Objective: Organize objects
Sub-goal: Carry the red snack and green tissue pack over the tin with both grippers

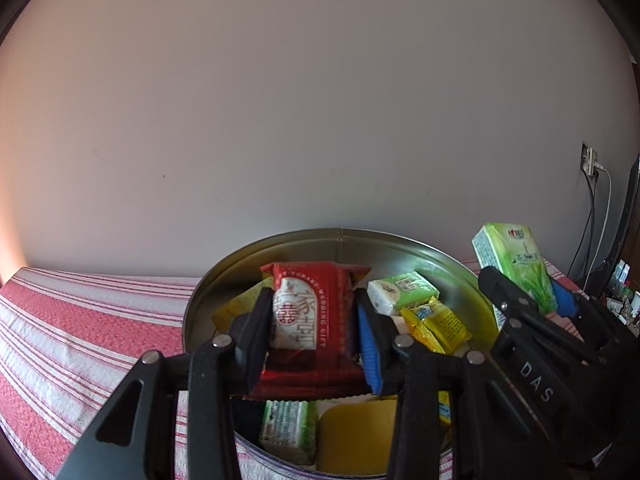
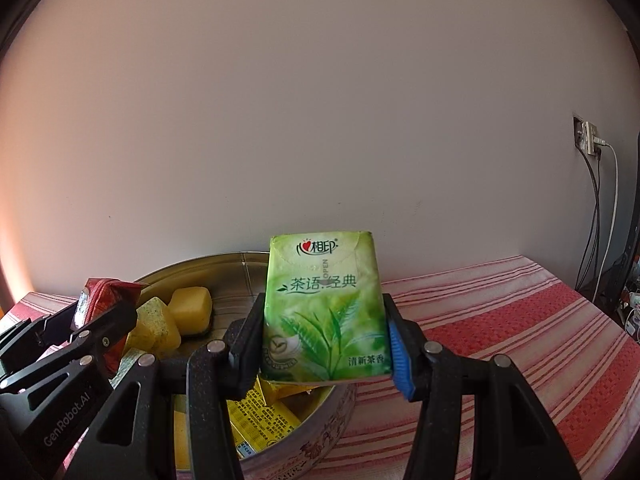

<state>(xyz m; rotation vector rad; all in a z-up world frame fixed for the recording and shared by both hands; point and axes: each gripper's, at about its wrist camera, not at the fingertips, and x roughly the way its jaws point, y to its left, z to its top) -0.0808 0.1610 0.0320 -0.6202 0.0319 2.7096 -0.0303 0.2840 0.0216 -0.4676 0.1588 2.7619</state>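
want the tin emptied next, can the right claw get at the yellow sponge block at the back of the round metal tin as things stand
Probably not yet: the right claw is shut on the green tissue pack, so its jaws are full. The yellow sponge block itself lies uncovered in the round metal tin.

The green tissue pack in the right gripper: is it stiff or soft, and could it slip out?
The tissue pack is probably soft: it looks like a thin plastic wrap with creased corners. It seems light, since the right gripper holds it upright by its lower sides only. The glossy wrap may slide, so a firm squeeze seems wise.
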